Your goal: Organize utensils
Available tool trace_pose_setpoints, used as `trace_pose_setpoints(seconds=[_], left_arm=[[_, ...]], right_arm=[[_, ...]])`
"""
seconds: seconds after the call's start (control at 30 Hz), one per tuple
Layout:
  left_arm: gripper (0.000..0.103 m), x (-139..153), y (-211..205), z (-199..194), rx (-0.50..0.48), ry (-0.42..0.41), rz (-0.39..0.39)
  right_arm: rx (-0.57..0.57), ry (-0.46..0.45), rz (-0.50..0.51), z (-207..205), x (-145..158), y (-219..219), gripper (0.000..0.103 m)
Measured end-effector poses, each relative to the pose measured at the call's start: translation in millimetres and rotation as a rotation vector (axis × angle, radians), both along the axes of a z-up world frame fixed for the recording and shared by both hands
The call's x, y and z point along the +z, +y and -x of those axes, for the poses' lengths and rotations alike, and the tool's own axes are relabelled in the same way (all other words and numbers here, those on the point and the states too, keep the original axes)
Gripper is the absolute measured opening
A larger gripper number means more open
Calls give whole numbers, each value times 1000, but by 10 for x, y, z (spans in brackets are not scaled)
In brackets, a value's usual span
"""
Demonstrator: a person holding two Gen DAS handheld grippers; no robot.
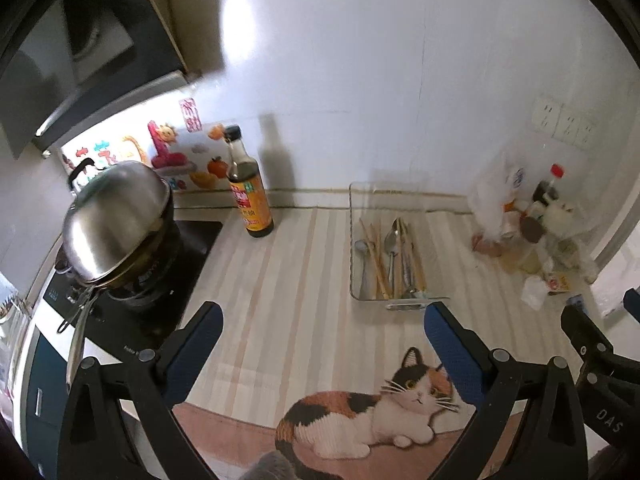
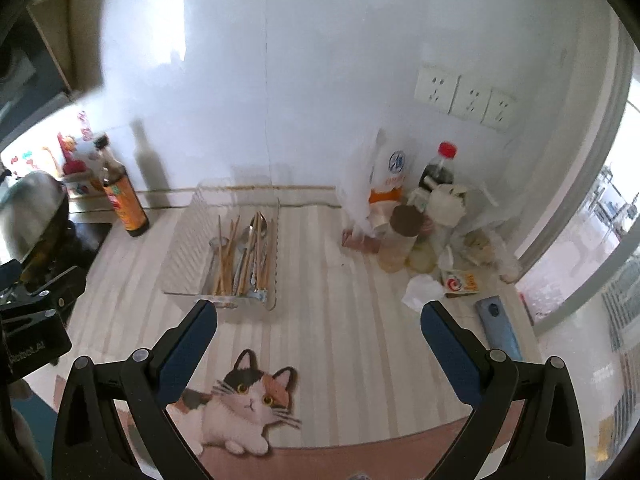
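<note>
Both claws, left gripper and right gripper, gape empty above the counter's near edge; utensils fill the clear tray mid-counter, so sorting looks finished.

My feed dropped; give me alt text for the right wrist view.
Open right gripper hangs empty above a striped cat-print mat; beyond it, a clear tray holds chopsticks and spoons. Bottles cluster at right.

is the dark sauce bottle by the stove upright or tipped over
Upright. The dark sauce bottle stands on its base on the striped mat, cap on top, beside the stove.
</note>
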State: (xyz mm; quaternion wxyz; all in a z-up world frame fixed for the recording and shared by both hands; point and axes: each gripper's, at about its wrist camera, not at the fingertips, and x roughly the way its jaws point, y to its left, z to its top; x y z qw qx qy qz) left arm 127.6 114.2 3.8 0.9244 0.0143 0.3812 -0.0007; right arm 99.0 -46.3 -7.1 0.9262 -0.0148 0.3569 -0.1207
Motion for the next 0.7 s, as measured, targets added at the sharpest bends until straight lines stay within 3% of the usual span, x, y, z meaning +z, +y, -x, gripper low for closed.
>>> trace_pose_setpoints(seconds=[0.3, 0.7], left_arm=[[103, 387, 38, 622, -14, -78, 15], [103, 583, -47, 980, -31, -30, 29]], right_arm=[[10, -88, 4, 742, 384, 94, 103], [24, -121, 8, 1280, 756, 171, 103]])
